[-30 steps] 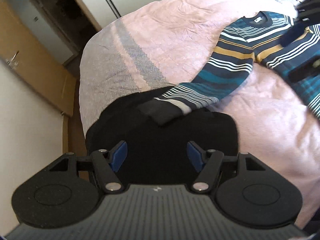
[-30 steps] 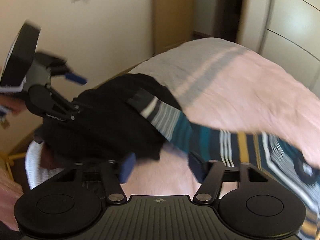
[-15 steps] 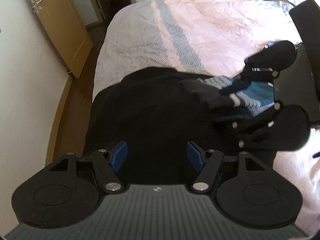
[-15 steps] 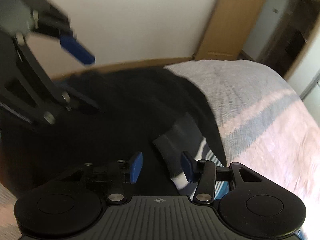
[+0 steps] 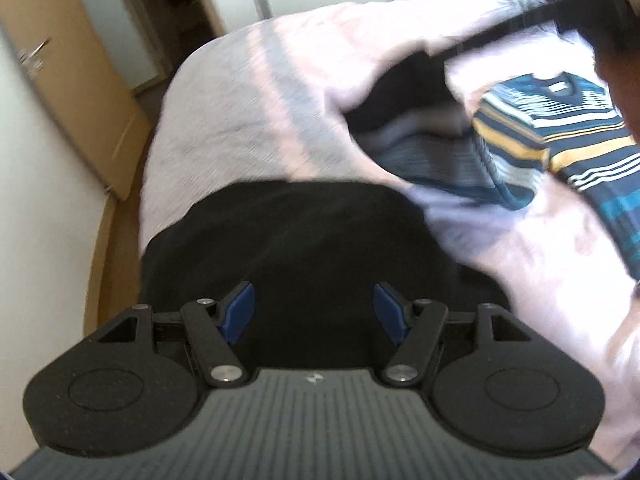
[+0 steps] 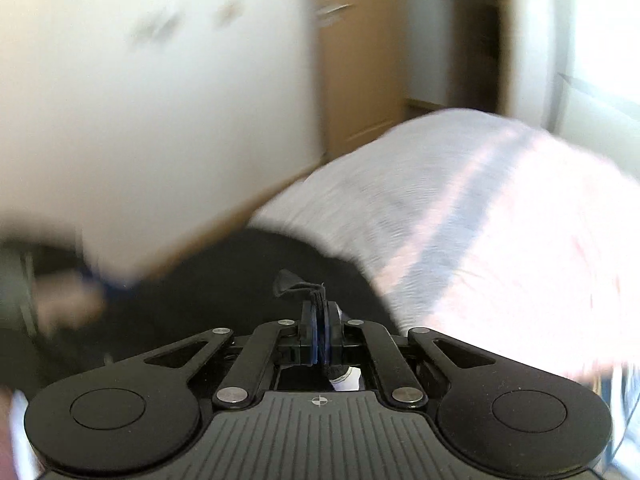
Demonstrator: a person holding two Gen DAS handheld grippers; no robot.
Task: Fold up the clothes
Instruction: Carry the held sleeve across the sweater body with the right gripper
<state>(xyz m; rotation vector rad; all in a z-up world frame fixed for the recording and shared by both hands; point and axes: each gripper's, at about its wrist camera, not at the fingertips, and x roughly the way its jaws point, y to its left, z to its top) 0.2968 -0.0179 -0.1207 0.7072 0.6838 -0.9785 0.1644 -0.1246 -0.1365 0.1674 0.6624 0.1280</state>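
A striped sweater (image 5: 552, 136) in navy, teal, yellow and white lies on the pink bed cover at the right of the left wrist view. Its sleeve (image 5: 436, 160) is lifted and blurred, with the dark cuff toward the middle. My right gripper (image 6: 320, 320) is shut on the dark cuff of that sleeve (image 6: 298, 284). My left gripper (image 5: 314, 312) is open and empty, above a black garment (image 5: 300, 240) lying at the bed's near edge. The black garment also shows in the right wrist view (image 6: 224, 276).
The bed (image 5: 248, 112) has a pink and grey herringbone cover. A wooden door (image 5: 60, 92) and white wall stand to the left, white wardrobe doors at the back. The right wrist view is heavily blurred; the left gripper shows there as a smear at the left.
My right gripper has closed on the sleeve cuff and carried it up and toward the sweater's body. The left gripper has stayed open over the black garment while its view swung.
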